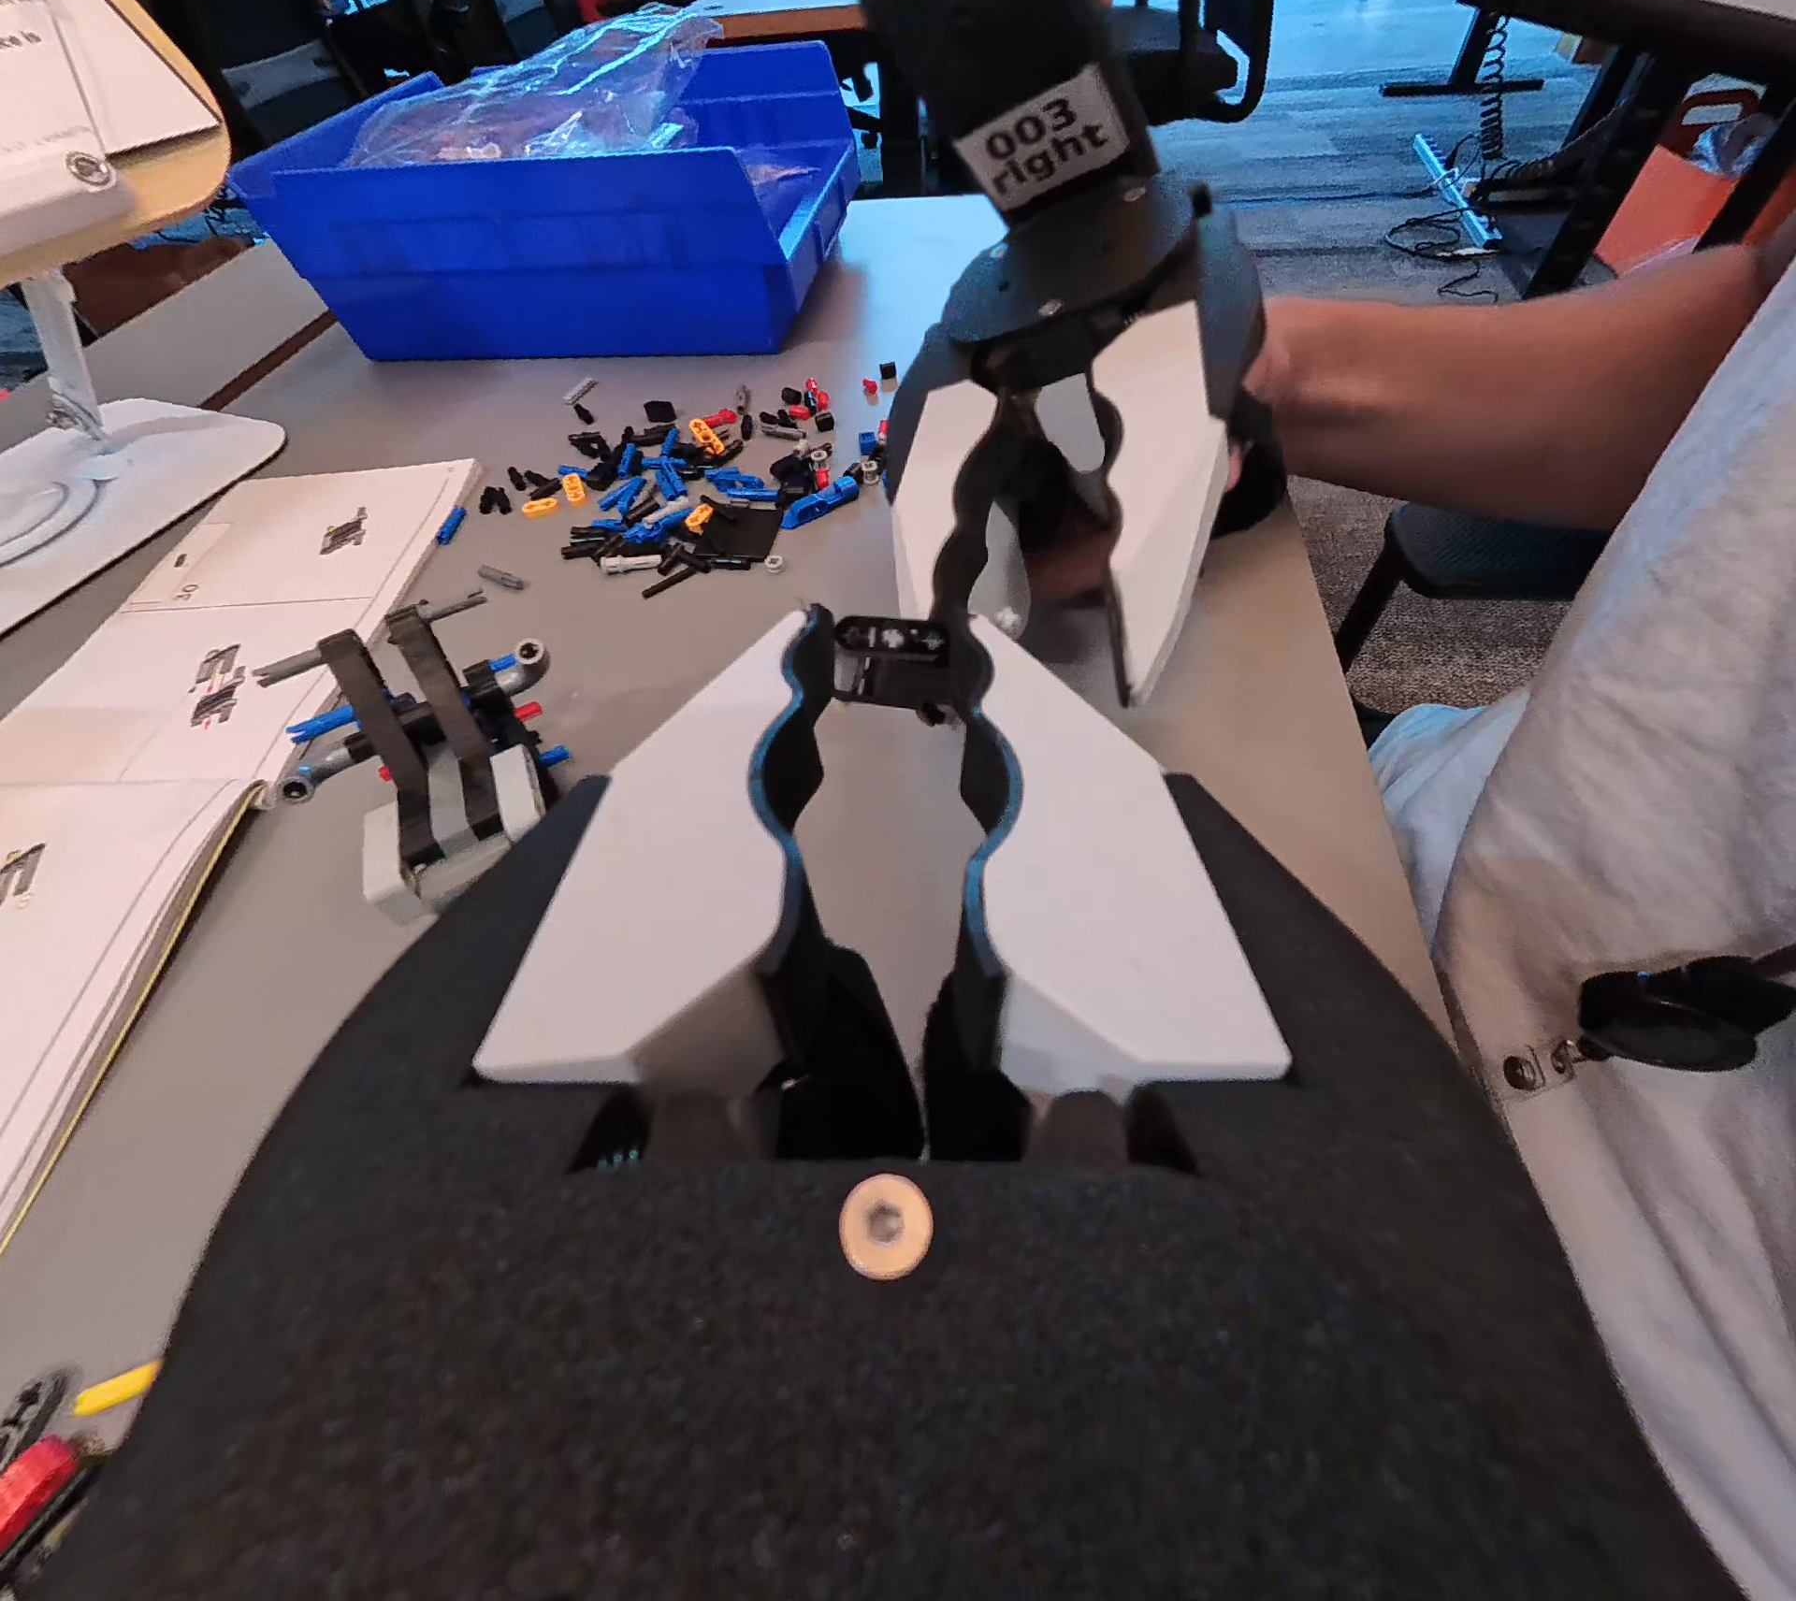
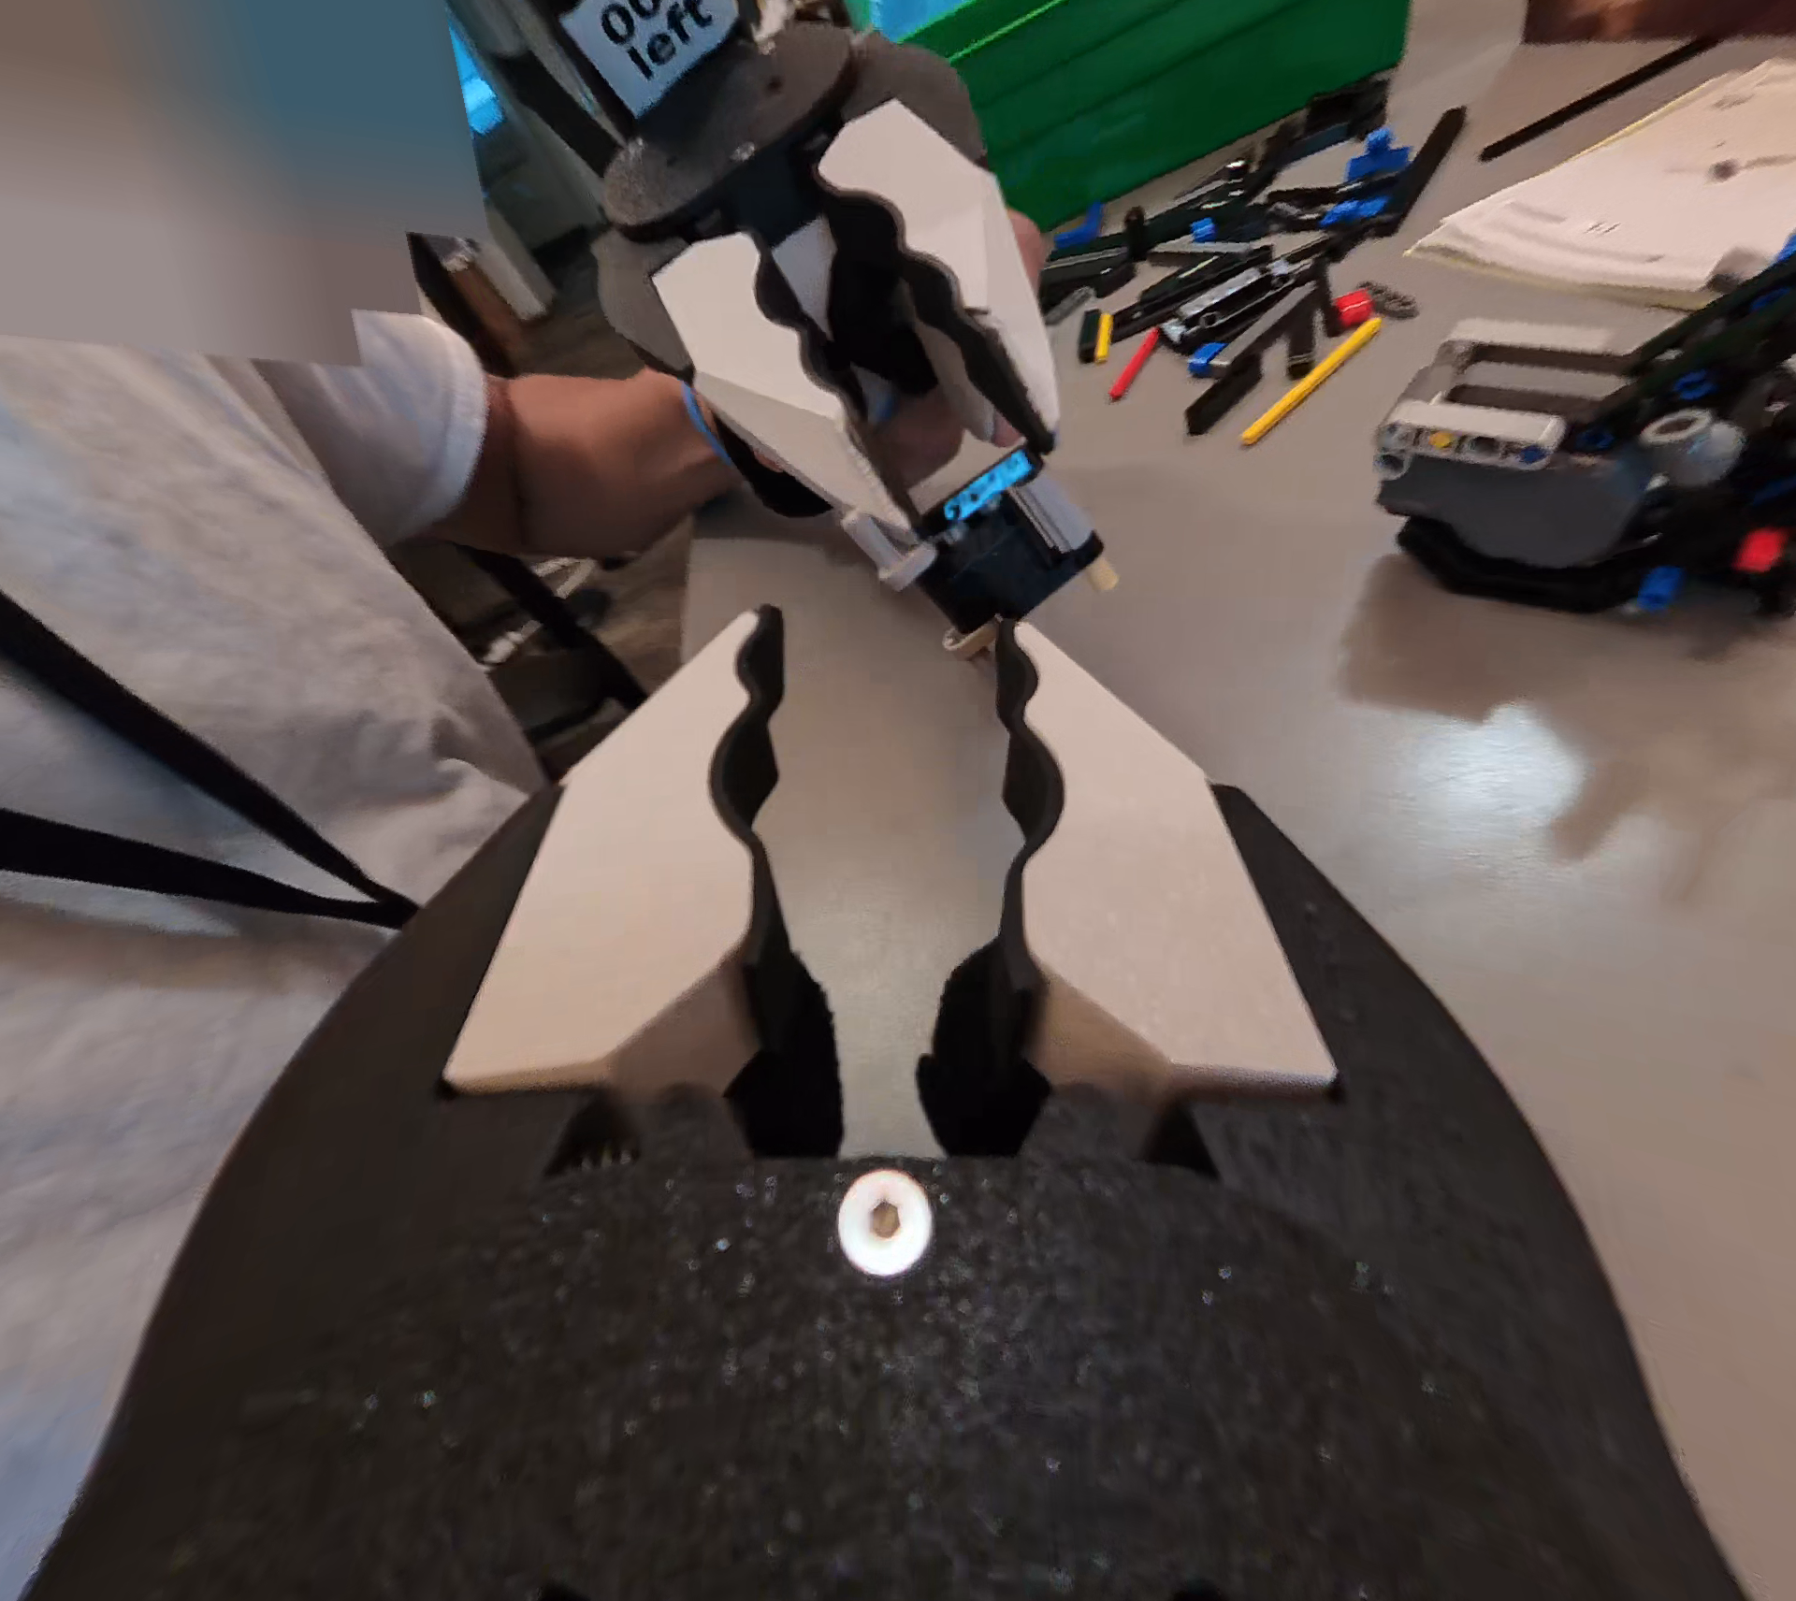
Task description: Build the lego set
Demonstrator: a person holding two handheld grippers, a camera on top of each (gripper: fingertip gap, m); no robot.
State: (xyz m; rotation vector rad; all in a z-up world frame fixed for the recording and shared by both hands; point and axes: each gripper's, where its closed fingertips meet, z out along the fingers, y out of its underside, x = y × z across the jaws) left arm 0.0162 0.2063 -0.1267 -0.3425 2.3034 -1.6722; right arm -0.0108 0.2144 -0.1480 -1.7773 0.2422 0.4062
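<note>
the left gripper (image 1: 889, 660) is clamped at its tips on a small lego sub-assembly (image 1: 892, 660), held in the air above the grey table (image 1: 680, 787). from the left wrist view the piece shows a short black beam face with cross-shaped and round holes; from the right wrist view the same sub-assembly (image 2: 1001, 534) looks like a dark block with a bluish-lit holed face, a pale grey part along its sides and tan pin ends poking out at the bottom.

the right gripper (image 2: 889, 641) has its fingers apart with only table surface between them, and its right fingertip (image 2: 1011, 651) sits just beside one tan pin of the sub-assembly; whether it touches is hard to tell.

taking the sub-assembly as the landmark in the left wrist view: to its left, on the table, stands a partly built model (image 1: 437, 738) of grey blocks, black tread-like loops and blue pins, resting against an open instruction booklet (image 1: 194, 660). beyond the sub-assembly lies a loose scatter of small parts (image 1: 680, 486) in black, blue, orange and red, and farther beyond that a blue bin (image 1: 583, 233) with a clear plastic bag in it.

in the right wrist view, to the right of the sub-assembly sits the partly built model (image 2: 1574, 476), and beyond it a pile of long beams and axles (image 2: 1263, 291) before a green bin (image 2: 1166, 29).
</note>
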